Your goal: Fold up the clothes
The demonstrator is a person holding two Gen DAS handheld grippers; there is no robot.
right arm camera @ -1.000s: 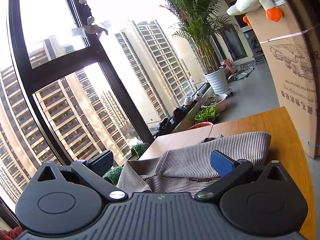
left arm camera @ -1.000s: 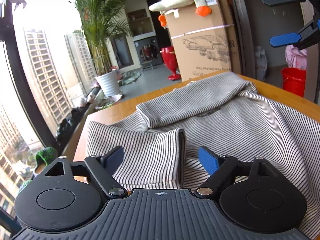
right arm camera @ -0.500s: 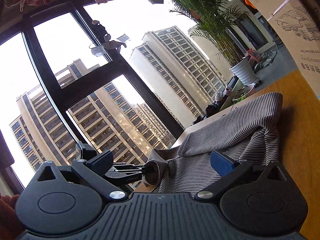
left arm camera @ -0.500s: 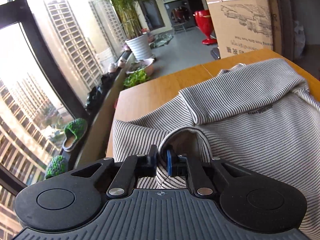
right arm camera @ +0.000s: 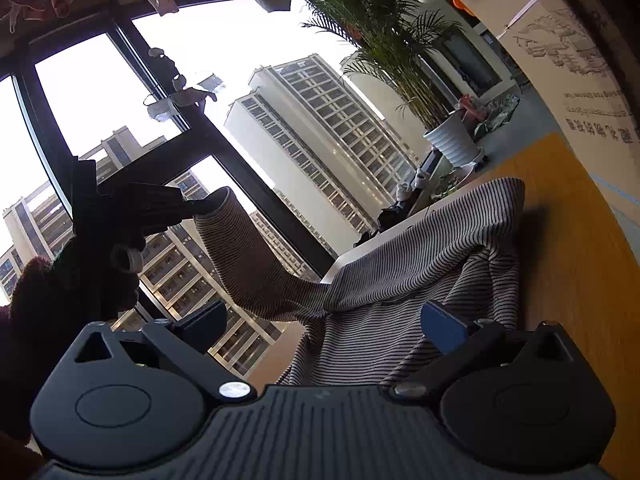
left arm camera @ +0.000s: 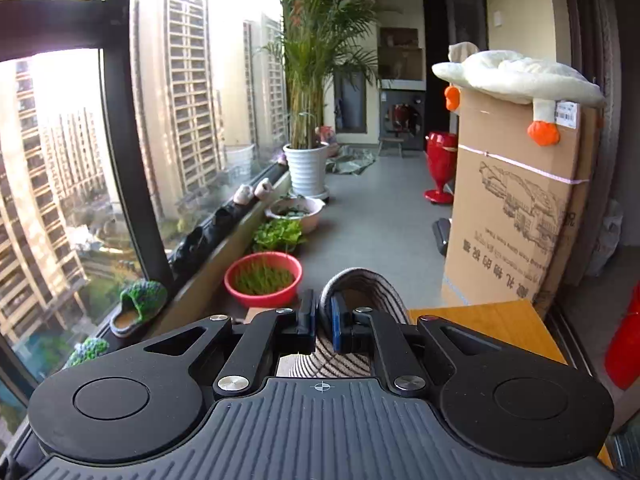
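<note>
A grey striped sweater (right arm camera: 420, 264) lies on the wooden table (right arm camera: 576, 264), bunched toward its window side. My left gripper (left arm camera: 323, 316) is shut on the sleeve cuff (left arm camera: 362, 284), which loops up over its blue pad. In the right wrist view the left gripper (right arm camera: 188, 206) appears dark at the left, holding that sleeve (right arm camera: 244, 256) raised well above the table. My right gripper (right arm camera: 324, 326) stands open and low over the sweater's near part, with striped cloth below its fingers and nothing pinched.
A tall cardboard box (left arm camera: 516, 216) with a plush goose (left arm camera: 516, 76) on top stands beyond the table's far edge. A potted palm (left arm camera: 308, 120), a red basin (left arm camera: 262, 278) and slippers line the window sill. A gloved hand (right arm camera: 32, 312) holds the left gripper.
My left gripper closed on the sleeve cuff and lifted it high off the table, its view swinging up to the balcony. My right gripper sank toward the sweater and stayed open.
</note>
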